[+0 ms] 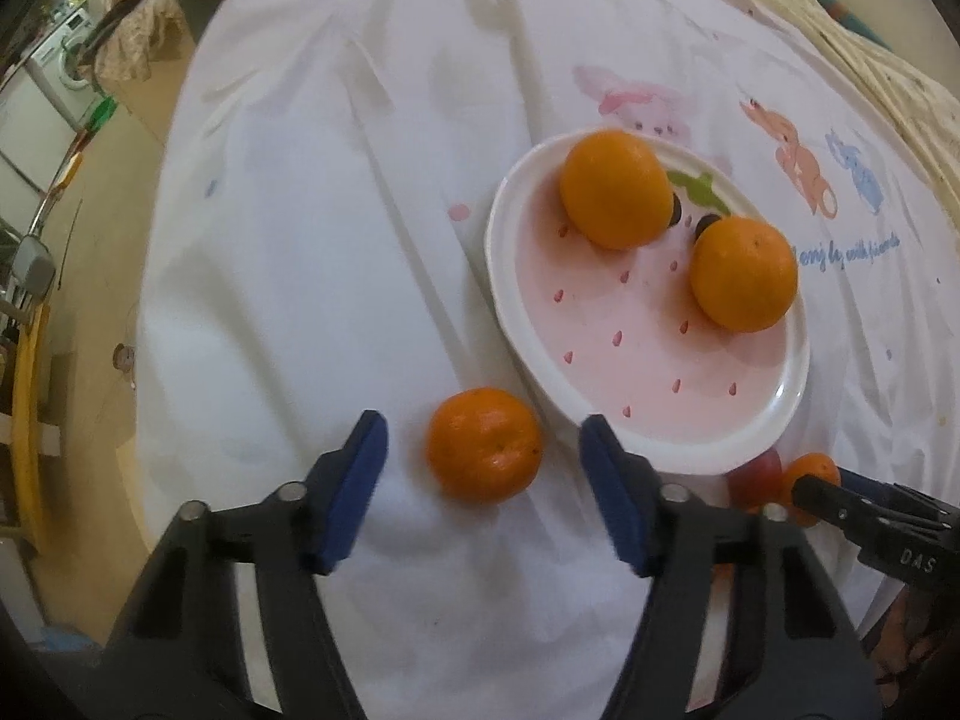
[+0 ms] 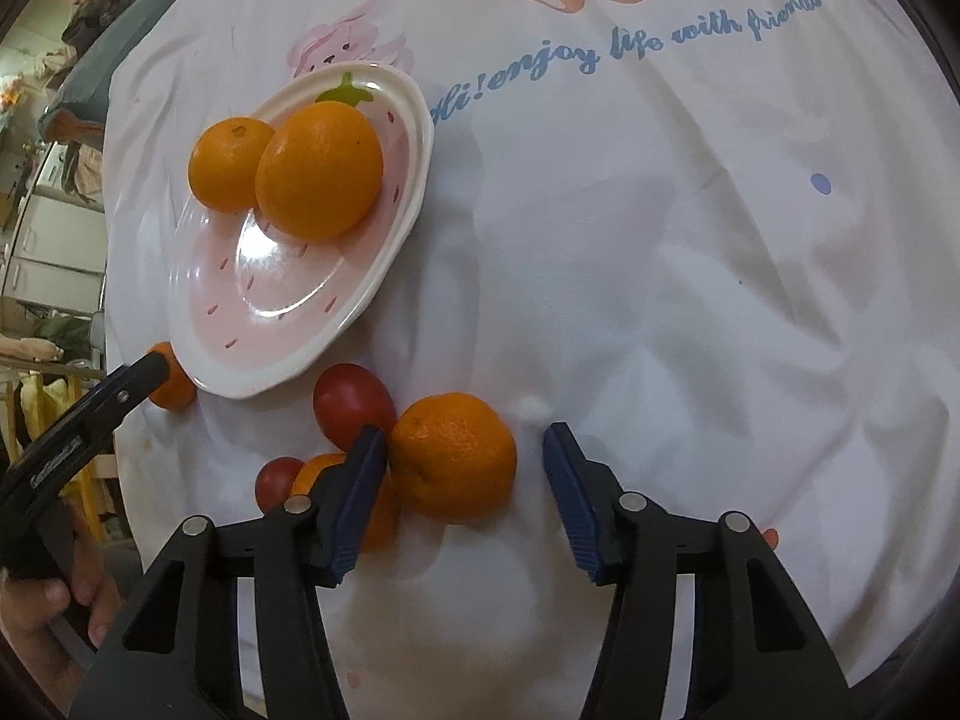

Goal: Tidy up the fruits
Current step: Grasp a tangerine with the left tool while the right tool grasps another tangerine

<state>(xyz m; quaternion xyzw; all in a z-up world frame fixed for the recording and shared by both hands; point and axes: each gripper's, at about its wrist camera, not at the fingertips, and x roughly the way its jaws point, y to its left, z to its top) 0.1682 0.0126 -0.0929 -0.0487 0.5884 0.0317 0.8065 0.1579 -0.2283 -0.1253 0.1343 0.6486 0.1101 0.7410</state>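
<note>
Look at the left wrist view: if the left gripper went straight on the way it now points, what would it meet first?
Most likely the small orange mandarin lying on the white cloth, just ahead between the open left gripper fingers. The white and pink strawberty-patterned plate sits beyond and to the right; exact depth is unclear.

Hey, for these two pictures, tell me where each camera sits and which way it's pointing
Left wrist: on the left gripper, looking along its open fingers at a loose orange and the plate; the right gripper's tip shows at the right edge.
Right wrist: on the right gripper, facing another orange between open fingers; the left gripper and a hand show at left.
Shared: the plate with two oranges.
</note>
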